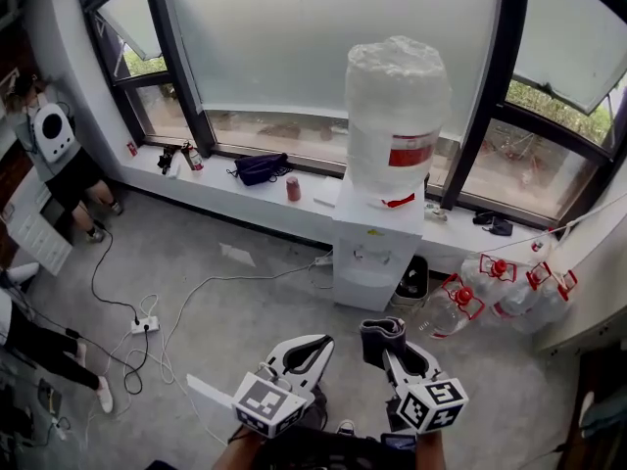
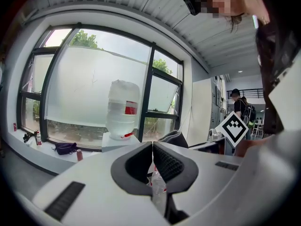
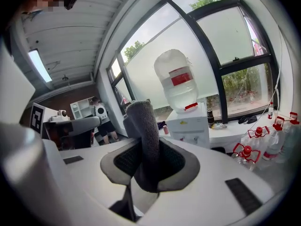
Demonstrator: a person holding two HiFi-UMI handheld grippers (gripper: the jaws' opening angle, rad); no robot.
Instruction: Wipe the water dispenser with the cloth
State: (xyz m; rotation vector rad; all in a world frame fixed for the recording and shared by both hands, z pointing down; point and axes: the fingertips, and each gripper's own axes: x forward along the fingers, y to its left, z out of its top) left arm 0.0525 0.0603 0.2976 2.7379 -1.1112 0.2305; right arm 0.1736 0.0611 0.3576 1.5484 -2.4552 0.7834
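A white water dispenser [image 1: 372,248] stands by the window ledge, carrying a large wrapped bottle [image 1: 395,116] with a red label. It also shows in the left gripper view as the dispenser [image 2: 117,140] and in the right gripper view as the dispenser [image 3: 190,126]. My right gripper [image 1: 389,346] is shut on a dark grey cloth [image 3: 143,135], which sticks up between the jaws; the cloth [image 1: 380,339] is well short of the dispenser. My left gripper [image 1: 315,349] is shut with nothing in it, beside the right one.
Several empty bottles with red handles [image 1: 500,287] lie right of the dispenser. A power strip [image 1: 144,324] and cables cross the floor at left. A dark bag [image 1: 260,167] and a red can [image 1: 293,188] sit on the ledge. A person [image 1: 64,160] stands far left.
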